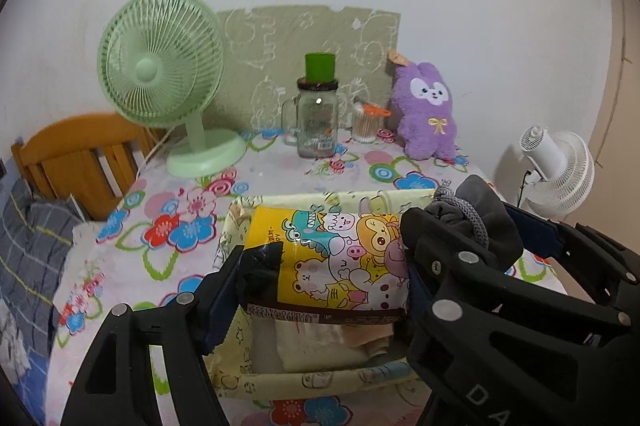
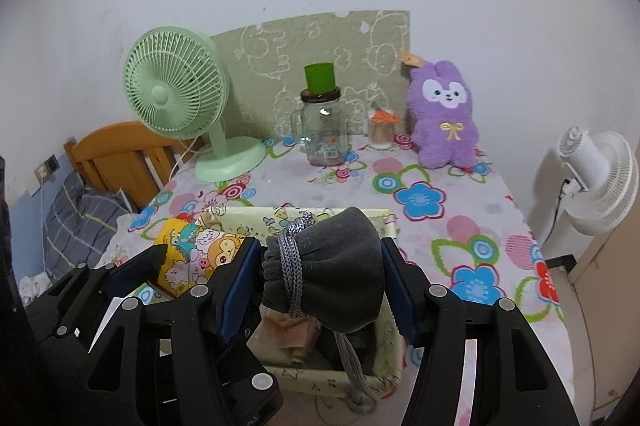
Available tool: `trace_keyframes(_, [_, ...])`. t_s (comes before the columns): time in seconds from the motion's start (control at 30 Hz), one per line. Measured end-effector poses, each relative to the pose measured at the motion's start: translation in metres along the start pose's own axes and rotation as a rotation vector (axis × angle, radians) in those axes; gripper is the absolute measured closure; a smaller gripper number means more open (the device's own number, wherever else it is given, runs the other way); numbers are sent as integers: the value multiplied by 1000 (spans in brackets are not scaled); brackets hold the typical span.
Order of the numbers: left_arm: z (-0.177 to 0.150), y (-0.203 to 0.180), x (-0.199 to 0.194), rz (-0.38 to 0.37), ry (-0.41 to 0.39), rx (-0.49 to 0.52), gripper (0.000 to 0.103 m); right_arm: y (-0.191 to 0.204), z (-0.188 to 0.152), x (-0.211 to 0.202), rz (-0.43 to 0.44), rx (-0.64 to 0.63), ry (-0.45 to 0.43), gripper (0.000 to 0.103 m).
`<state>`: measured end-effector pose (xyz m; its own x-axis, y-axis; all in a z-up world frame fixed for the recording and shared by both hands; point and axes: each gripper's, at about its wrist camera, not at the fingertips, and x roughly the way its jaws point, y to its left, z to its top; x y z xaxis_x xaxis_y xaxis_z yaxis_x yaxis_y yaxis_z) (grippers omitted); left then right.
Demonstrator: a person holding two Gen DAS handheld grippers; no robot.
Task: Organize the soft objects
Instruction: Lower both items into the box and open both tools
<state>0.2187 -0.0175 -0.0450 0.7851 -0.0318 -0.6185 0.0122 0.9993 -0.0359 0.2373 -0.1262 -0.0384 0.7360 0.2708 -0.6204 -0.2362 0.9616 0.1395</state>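
My left gripper (image 1: 324, 274) is shut on a yellow cartoon-print soft pack (image 1: 340, 258) and holds it over the pale yellow fabric bin (image 1: 236, 330). My right gripper (image 2: 320, 278) is shut on a dark grey drawstring pouch (image 2: 340, 274) with a grey cord, held above the same bin (image 2: 388, 338). The right gripper with the pouch (image 1: 476, 222) shows at the right of the left wrist view. The pack (image 2: 192, 254) shows at the left of the right wrist view. A purple plush bunny (image 1: 426, 109) sits upright at the table's back right.
On the floral tablecloth (image 1: 180, 222) stand a green desk fan (image 1: 164, 81), a glass mug jar with a green cup on top (image 1: 316, 121) and a small jar of swabs (image 1: 366, 125). A wooden chair (image 1: 80, 157) is left, a white fan (image 1: 560, 169) right.
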Motion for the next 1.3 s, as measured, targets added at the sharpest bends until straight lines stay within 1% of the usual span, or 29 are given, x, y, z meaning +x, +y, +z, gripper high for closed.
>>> trace_keyframes(0.17, [-5, 10, 16, 4, 42, -34, 25, 4, -2, 20, 20, -12, 32, 40])
trace_keyframes(0.23, [-7, 14, 19, 6, 52, -46, 18, 6, -3, 26, 28, -17, 42, 40])
trace_keyframes(0.3, [-9, 18, 22, 11, 60, -60, 15, 7, -4, 32, 35, -23, 50, 40])
trace_keyframes(0.33, [-10, 20, 22, 0, 59, -61, 15, 8, -4, 34, 38, -26, 53, 40])
trace_keyframes(0.47, [-12, 17, 21, -3, 65, -40, 15, 9, -3, 42, 43, -35, 60, 40])
trace_keyframes(0.5, [-13, 17, 21, -14, 72, -35, 12, 9, -3, 43, 42, -37, 61, 40])
trace_keyframes(0.53, [-14, 17, 20, -23, 80, -31, 11, 9, -3, 46, 47, -39, 62, 40])
trace_keyframes(0.73, [-15, 16, 23, -7, 87, -11, 12, 14, -2, 50, 75, -60, 69, 40])
trace_keyframes(1.0, [-15, 14, 27, 5, 94, 8, 11, 15, -4, 54, 65, -70, 89, 38])
trace_keyframes(1.03, [-15, 13, 27, 4, 95, 10, 11, 15, -5, 54, 67, -73, 92, 34])
trace_keyframes(1.07, [-15, 13, 27, 2, 95, 8, 11, 15, -5, 53, 70, -75, 91, 27])
trace_keyframes(1.13, [-16, 13, 27, -8, 95, 4, 9, 14, -6, 50, 66, -78, 82, 20])
trace_keyframes(1.2, [-16, 12, 26, -9, 98, 3, 8, 13, -6, 47, 57, -82, 72, 20])
trace_keyframes(1.3, [-17, 12, 24, -10, 102, -4, 7, 12, -9, 45, 56, -79, 80, 19])
